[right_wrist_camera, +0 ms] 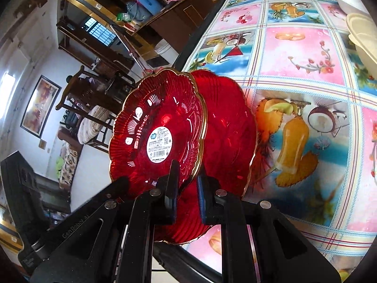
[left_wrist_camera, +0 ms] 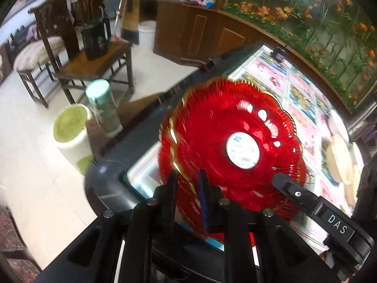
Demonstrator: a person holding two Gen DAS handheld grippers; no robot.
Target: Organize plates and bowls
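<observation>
A red glass plate (left_wrist_camera: 219,127) with a gold scalloped rim and a white sticker is tilted up over the table's near corner. My left gripper (left_wrist_camera: 187,176) is shut on its near rim. From the right, one finger (left_wrist_camera: 286,185) of my right gripper lies on that rim. In the right wrist view the same red plate (right_wrist_camera: 146,122) stands on edge, with my right gripper (right_wrist_camera: 187,174) shut on its rim and a left gripper finger (right_wrist_camera: 115,186) further left. A second red plate (right_wrist_camera: 228,127) lies flat beneath it on the table.
The table (right_wrist_camera: 294,54) has a fruit-patterned cloth. Cream plates and bowls (left_wrist_camera: 339,160) (right_wrist_camera: 362,35) stand at its far right. Left of the table's edge are a mint bottle (left_wrist_camera: 103,108), a white and green bin (left_wrist_camera: 70,132) and wooden chairs (left_wrist_camera: 94,63).
</observation>
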